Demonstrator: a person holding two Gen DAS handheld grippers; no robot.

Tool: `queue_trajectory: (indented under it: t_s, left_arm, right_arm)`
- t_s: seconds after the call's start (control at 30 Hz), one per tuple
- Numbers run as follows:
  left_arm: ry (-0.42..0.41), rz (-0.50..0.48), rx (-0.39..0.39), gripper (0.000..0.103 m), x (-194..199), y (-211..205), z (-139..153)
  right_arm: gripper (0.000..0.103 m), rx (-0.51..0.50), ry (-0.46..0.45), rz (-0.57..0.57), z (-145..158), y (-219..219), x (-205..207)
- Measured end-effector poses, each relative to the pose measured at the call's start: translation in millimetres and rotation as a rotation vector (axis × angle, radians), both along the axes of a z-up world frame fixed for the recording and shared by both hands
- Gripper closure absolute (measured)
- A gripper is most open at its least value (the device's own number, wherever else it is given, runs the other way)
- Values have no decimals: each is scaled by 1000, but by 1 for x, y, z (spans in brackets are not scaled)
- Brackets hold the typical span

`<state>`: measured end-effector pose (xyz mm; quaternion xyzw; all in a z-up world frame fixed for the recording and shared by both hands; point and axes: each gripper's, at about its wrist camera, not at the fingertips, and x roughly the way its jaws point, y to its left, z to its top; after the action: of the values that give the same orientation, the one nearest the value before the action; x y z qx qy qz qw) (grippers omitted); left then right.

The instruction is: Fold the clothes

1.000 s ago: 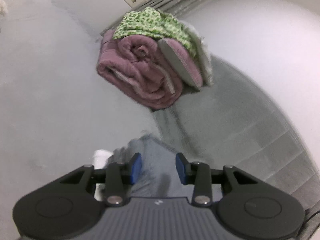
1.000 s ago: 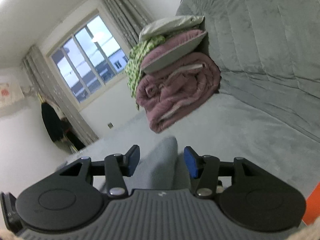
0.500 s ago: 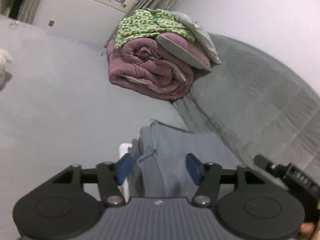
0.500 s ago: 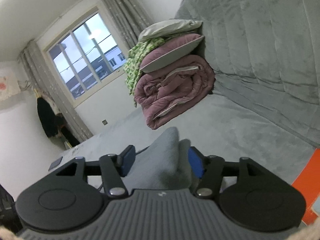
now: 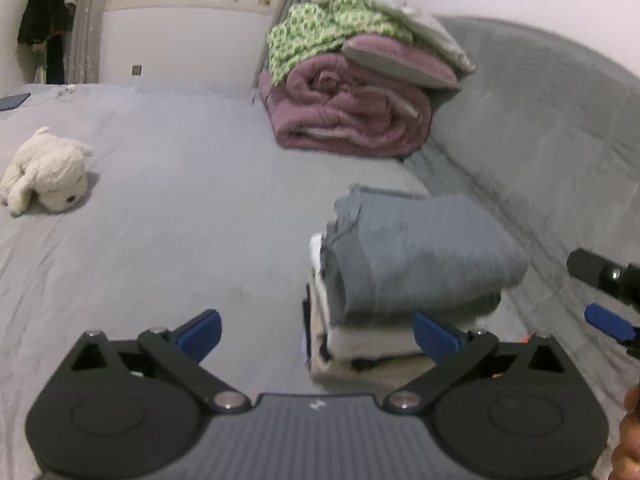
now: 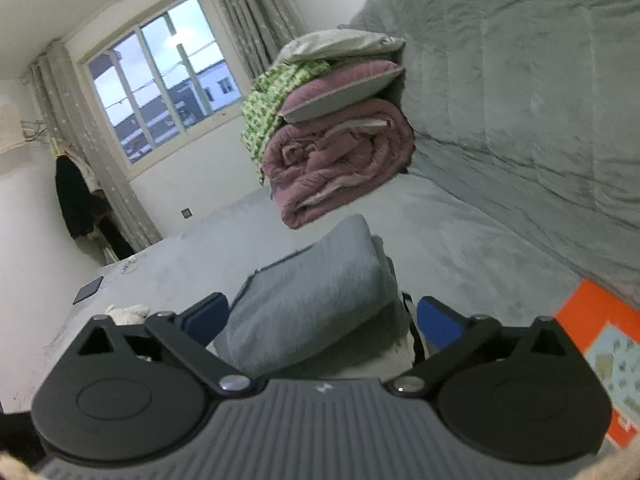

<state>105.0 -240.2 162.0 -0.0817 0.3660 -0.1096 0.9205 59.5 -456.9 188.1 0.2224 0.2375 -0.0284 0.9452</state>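
A folded grey garment [image 5: 420,256] lies on top of a small stack of folded clothes [image 5: 360,344] on the grey bed. My left gripper [image 5: 318,334] is open and empty, just in front and to the left of the stack. My right gripper [image 6: 322,318] is open, its blue pads on either side of the grey garment [image 6: 308,300] without pressing it. The right gripper's tip also shows at the right edge of the left wrist view [image 5: 608,300].
A rolled pink quilt with pillows and a green patterned cloth [image 5: 352,92] sits at the bed's far end by the padded headboard [image 5: 552,128]. A white plush dog [image 5: 44,172] lies at the left. An orange item [image 6: 596,344] lies at the right.
Both grippers opened wide and let go of the grey garment, which now rests on the stack. The left gripper pulled back and swung left, so the plush dog came into view.
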Motion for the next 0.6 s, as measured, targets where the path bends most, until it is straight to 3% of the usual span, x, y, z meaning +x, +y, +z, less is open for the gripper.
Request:
queue_trajectory:
  t_s: [0.13,0.3,0.6]
  left_arm:
    - [65,-1,33,1,-10,3,-8]
    - [82,-13,56,1,-24,6,-13]
    - [111,-28,57,1,-36,9,-11]
  right_arm:
    - [0,54,110,-19,-10,5,-3]
    - [0,20,187,15,-15,27,-7]
    - [0,-52,201,89,-11,60,-22]
